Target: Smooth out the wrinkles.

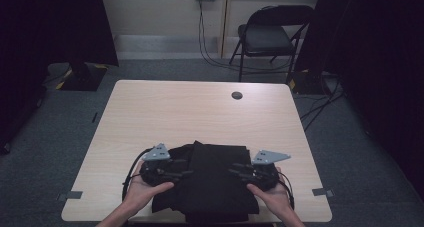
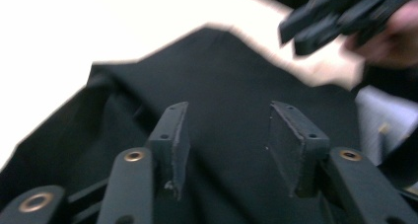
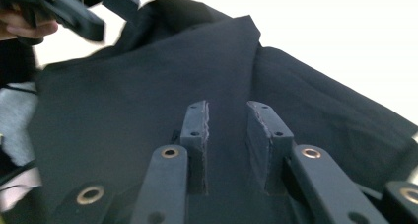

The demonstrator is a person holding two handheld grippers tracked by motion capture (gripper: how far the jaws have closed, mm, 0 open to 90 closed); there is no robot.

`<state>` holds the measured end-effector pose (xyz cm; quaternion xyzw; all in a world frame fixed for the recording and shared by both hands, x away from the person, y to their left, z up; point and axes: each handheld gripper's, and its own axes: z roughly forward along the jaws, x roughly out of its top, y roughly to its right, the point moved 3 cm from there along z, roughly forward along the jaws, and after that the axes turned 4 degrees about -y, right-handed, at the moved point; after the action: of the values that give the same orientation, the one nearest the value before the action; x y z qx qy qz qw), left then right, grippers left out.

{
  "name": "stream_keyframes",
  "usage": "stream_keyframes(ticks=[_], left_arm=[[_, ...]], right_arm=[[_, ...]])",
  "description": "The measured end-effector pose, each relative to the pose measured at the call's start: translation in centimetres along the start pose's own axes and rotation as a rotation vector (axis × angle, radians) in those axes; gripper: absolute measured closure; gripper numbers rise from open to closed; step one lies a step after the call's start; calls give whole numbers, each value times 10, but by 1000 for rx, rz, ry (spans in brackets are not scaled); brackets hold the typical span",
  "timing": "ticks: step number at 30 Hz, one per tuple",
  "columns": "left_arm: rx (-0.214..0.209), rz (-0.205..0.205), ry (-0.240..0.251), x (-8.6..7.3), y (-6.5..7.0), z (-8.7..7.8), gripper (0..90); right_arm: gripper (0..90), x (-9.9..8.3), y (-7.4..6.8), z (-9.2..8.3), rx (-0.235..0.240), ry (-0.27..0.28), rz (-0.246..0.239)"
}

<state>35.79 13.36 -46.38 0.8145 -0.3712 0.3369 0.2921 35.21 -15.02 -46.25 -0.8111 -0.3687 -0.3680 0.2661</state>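
Left gripper [image 1: 187,173] and right gripper [image 1: 235,170] are pointing inward toward each other — jaws standing parted, nothing pinched between them. Both hands are gripping the bodies from behind, forearms entering from below.

A black cloth [image 1: 210,179] lies crumpled in loose folds at the near edge of the table, middle of that side; one fold rises to a point toward the far side; its near hem hangs slightly over the edge; its surface is plain and matte.
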Motion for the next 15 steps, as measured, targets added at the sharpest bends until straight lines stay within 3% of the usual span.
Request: stream_keyframes(ticks=[2, 4, 5, 6, 7, 8, 13, 15], left_arm=[[-34, -70, -6, -6, -8, 11, 448], [-30, -51, -65, -10, -9, 19, 451], [-36, -43, -60, -11, -8, 20, 563], [-43, -40, -40, -10, -7, 19, 733], [-47, -50, -20, -9, -7, 16, 835], [-62, -58, 17, -7, -5, 10, 882], [-73, -13, 74, -6, 13, -19, 886], [-59, -4, 31, -14, 14, -21, 862]], right_arm=[[703, 2, 2, 13, 2, -28, -10], [695, 4, 3, 21, 11, -34, -13], [689, 4, 2, 23, 12, -39, -15], [685, 3, 1, 24, 11, -42, -20], [684, 3, 0, 24, 13, -44, -24], [683, 2, -1, 23, 10, -42, -25], [678, 0, -1, 16, -8, -34, -34], [663, -2, -2, 19, -4, -49, -31]])
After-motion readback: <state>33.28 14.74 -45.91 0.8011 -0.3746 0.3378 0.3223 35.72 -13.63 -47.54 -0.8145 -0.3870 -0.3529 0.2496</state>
